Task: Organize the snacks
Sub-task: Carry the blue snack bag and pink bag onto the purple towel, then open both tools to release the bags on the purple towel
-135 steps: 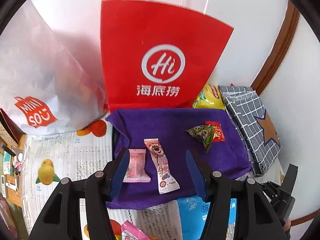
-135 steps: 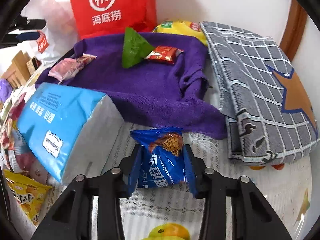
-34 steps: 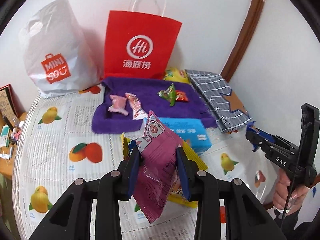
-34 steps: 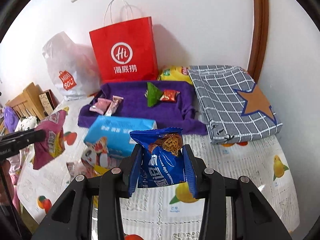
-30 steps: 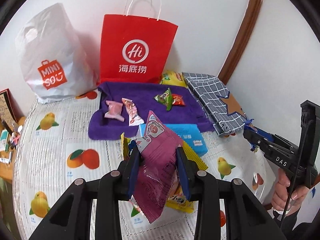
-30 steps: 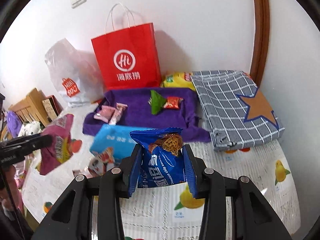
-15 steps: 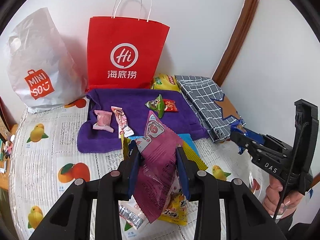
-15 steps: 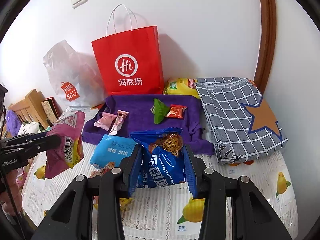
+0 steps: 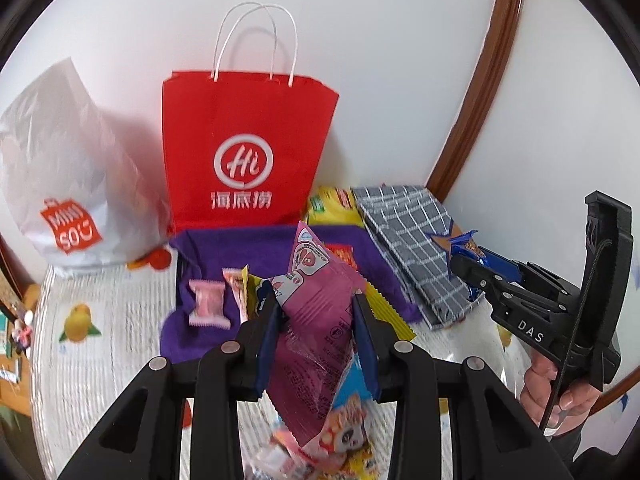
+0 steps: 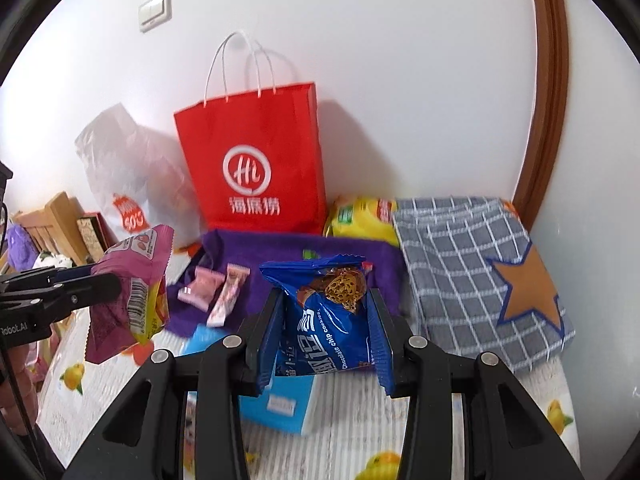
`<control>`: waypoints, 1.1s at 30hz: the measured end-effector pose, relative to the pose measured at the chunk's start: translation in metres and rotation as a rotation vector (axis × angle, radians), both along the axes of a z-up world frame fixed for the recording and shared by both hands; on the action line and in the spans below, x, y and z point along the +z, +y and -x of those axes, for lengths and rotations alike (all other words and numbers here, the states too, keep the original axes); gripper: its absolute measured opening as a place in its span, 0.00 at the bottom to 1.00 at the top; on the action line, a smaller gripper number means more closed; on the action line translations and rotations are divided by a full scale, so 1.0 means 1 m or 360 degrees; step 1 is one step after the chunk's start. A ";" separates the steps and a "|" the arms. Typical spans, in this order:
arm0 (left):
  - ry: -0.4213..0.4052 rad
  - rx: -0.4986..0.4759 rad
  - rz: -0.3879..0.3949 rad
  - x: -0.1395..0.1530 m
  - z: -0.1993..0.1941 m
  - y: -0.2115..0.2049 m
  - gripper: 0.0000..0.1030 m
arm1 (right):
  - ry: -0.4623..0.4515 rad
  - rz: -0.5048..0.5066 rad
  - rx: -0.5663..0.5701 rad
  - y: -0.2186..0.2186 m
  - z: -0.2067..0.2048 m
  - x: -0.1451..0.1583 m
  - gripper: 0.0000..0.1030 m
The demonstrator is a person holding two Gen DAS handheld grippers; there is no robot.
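My left gripper [image 9: 316,312] is shut on a magenta snack packet [image 9: 316,320] and holds it in the air above the table. It also shows at the left of the right wrist view [image 10: 128,292]. My right gripper [image 10: 326,316] is shut on a blue chocolate chip cookie packet [image 10: 328,320], also lifted. The right gripper shows at the right of the left wrist view [image 9: 460,264]. A purple towel [image 9: 216,248] lies ahead with two pink candies [image 9: 210,304] and a red sachet [image 9: 342,254] on it. A red paper bag [image 9: 244,152] stands behind the towel.
A white Miniso plastic bag [image 9: 60,184] stands left of the red bag. A yellow chip bag [image 10: 360,216] and a grey checked cloth with a star [image 10: 480,272] lie at the right. A light blue tissue pack [image 10: 280,400] and loose snacks [image 9: 352,432] lie below the grippers.
Both grippers have moved forward and lower toward the purple towel and red bag, each still holding its packet. The red bag looks larger and closer.
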State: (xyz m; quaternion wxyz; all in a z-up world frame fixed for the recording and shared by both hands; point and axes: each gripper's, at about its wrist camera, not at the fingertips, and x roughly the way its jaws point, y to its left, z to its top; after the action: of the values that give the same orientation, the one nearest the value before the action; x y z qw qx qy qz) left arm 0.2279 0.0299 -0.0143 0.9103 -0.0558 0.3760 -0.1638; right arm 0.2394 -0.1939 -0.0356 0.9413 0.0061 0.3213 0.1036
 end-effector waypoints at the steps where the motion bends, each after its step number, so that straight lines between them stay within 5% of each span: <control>1: -0.0005 0.0003 0.0001 0.002 -0.004 0.000 0.33 | -0.0012 -0.0003 -0.0001 0.000 -0.006 0.003 0.39; 13: 0.0002 0.0028 0.0039 0.003 -0.078 0.013 0.33 | -0.0044 -0.0037 -0.0021 0.008 -0.080 0.007 0.39; 19: -0.0018 0.0081 0.0003 -0.020 -0.116 0.017 0.33 | 0.0032 -0.0014 -0.0032 0.008 -0.116 -0.016 0.39; 24: 0.0207 0.0203 0.0063 -0.063 -0.148 0.043 0.33 | 0.0123 0.0085 -0.0046 0.003 -0.134 -0.042 0.39; 33: 0.0250 0.0319 0.0093 -0.073 -0.153 0.068 0.33 | 0.0273 0.0111 0.0018 -0.001 -0.149 -0.072 0.39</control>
State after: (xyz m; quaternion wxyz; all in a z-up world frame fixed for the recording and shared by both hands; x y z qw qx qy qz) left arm 0.3813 0.0979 -0.0872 0.8878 -0.1322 0.4338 -0.0779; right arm 0.3880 -0.1953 -0.1078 0.9094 -0.0198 0.4041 0.0967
